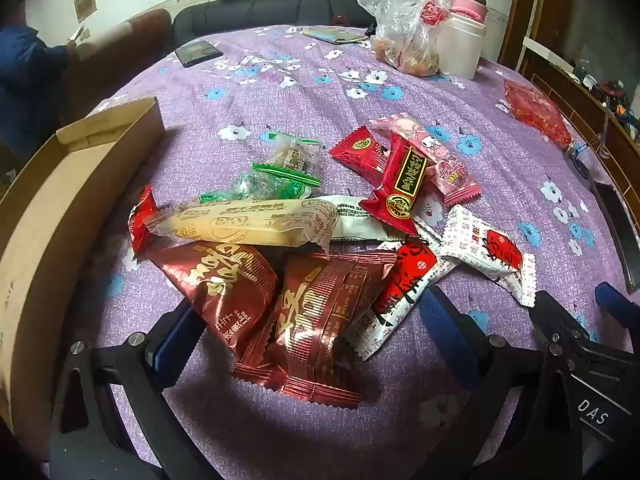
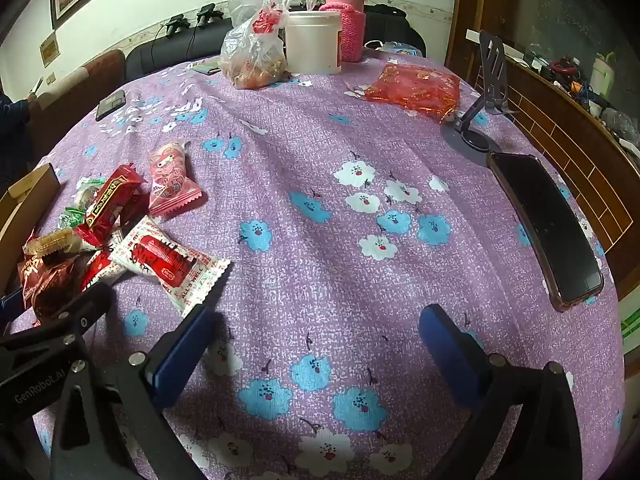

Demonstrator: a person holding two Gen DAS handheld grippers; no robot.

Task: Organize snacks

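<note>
A round bench [image 2: 320, 208] fills both views, draped in a purple cloth [image 1: 280, 92] printed with blue and white flowers. Behind it, at 12 o'clock, runs a white wall with a dark sofa [image 1: 272, 14] along its foot; wood panelling [image 2: 560, 136] curves round at 3 o'clock. In the left view an open cardboard box [image 1: 60, 200] lies on the cloth at 9 o'clock, just beside the snacks [image 1: 304, 232], a loose overlapping heap of red, maroon, white, green, pink and cream packets at the centre. At the far edge, 1 o'clock, a clear plastic bag [image 1: 404, 20] leans against a white tub [image 1: 460, 48], with a pink-sleeved flask [image 2: 346, 28] behind. A flat red packet [image 2: 416, 88] lies at 2 o'clock in the right view, near a phone stand [image 2: 484, 92], and a dark phone [image 2: 548, 228] lies face up at 3 o'clock. A small dark device [image 1: 198, 53] sits at 11 o'clock. The left gripper [image 1: 312, 336] hangs over the near maroon packets, jaws wide apart, clamping nothing. The right gripper [image 2: 320, 344] hangs over bare cloth, the heap at its 9 o'clock, jaws spread wide and empty.
</note>
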